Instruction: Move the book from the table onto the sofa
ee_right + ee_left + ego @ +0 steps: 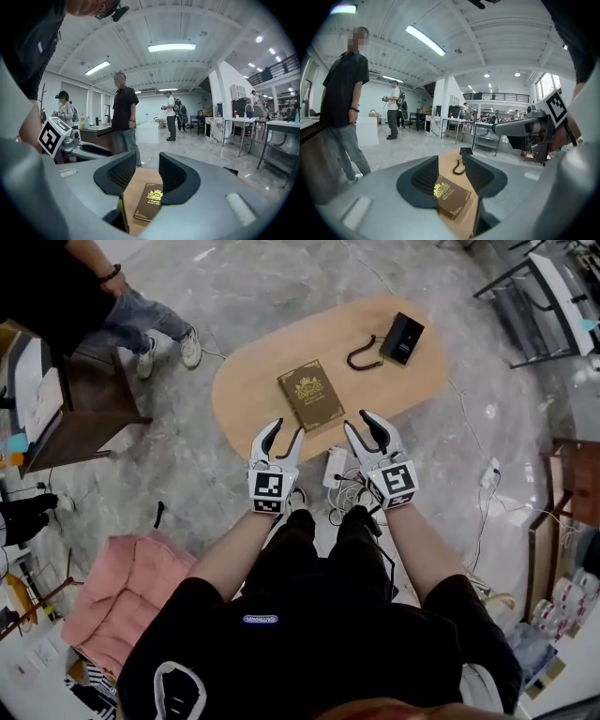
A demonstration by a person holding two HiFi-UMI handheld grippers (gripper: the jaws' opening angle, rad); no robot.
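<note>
Grey marbled floor (197,465) runs under everything I can see from the head view, with a pink cushioned seat (127,601) close by on my left and a white power strip (336,468) with loose cables just in front of my knees.

Above that strip I hold both tools side by side over the near edge of the oval wooden table (253,381). The left gripper (286,432) is released: in the left gripper view its dark pads stand apart with nothing pressed between them. The right gripper (361,426) is likewise slack, jaws spread and gripping nothing.

Just beyond both sets of jaws lies the book (311,395), brown with a gold emblem, flat on the tabletop and a little skewed. Neither tool touches it; each gripper view looks at it through the gap between the pads.

Farther along the table sit a dark hooked cord (364,354) and, beside it, a small black box (403,337).

Past the table's left end is a person in jeans (141,320), and a metal rack (544,292) stands far right.
</note>
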